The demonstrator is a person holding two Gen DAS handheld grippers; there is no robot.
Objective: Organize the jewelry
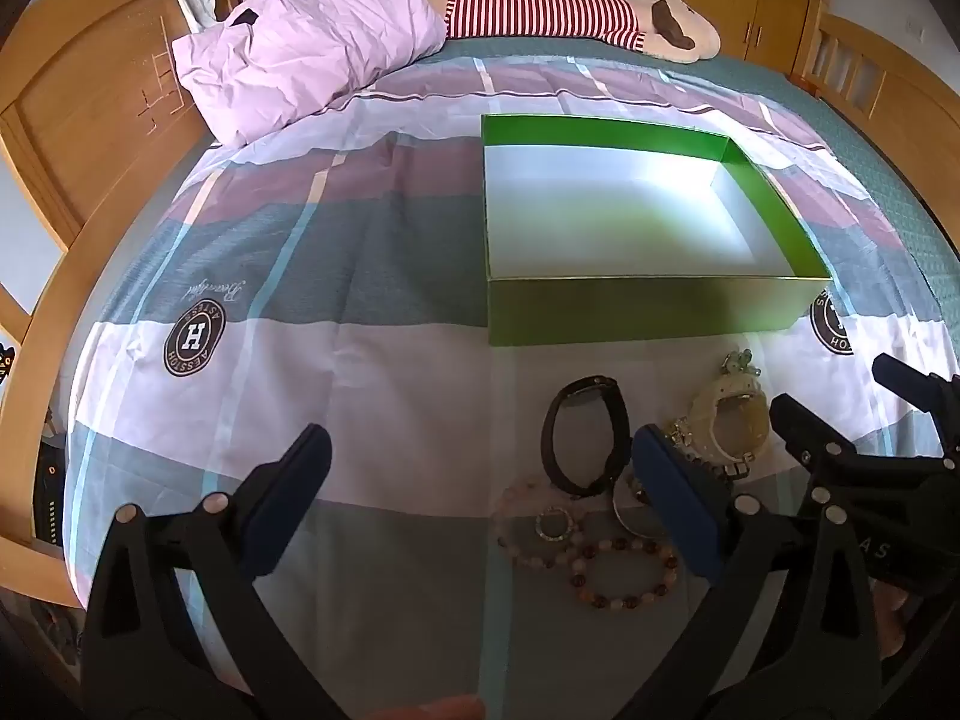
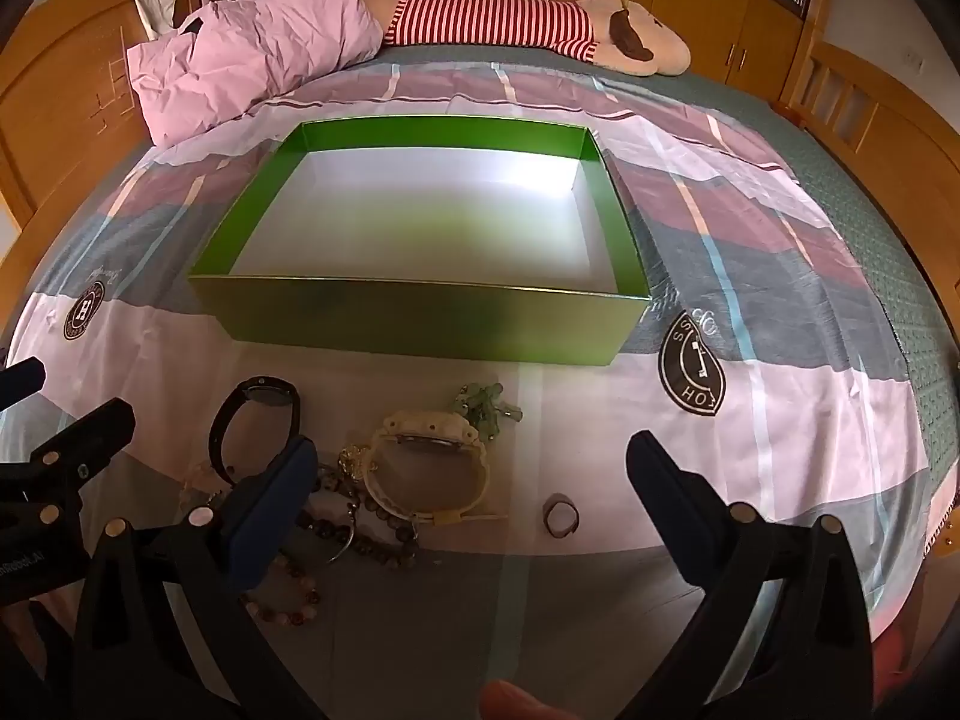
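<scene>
A green box (image 1: 630, 312) (image 2: 420, 324) with a white, empty inside lies open on the bed. In front of it lies a pile of jewelry: a black watch (image 1: 582, 435) (image 2: 255, 414), a cream watch (image 1: 717, 426) (image 2: 429, 468), a green bead piece (image 2: 486, 408), bead bracelets (image 1: 624, 576) (image 2: 360, 534) and a small ring (image 2: 561, 516). My left gripper (image 1: 480, 480) is open and empty, just left of the pile. My right gripper (image 2: 471, 480) is open and empty, above the cream watch. The right gripper also shows in the left wrist view (image 1: 840, 414).
A pink pillow (image 1: 300, 54) and a plush toy in a red-striped shirt (image 1: 570, 15) lie at the far end of the bed. A wooden headboard (image 1: 90, 120) stands at the left and wooden wardrobes at the back. The patchwork sheet (image 2: 780, 420) covers the bed.
</scene>
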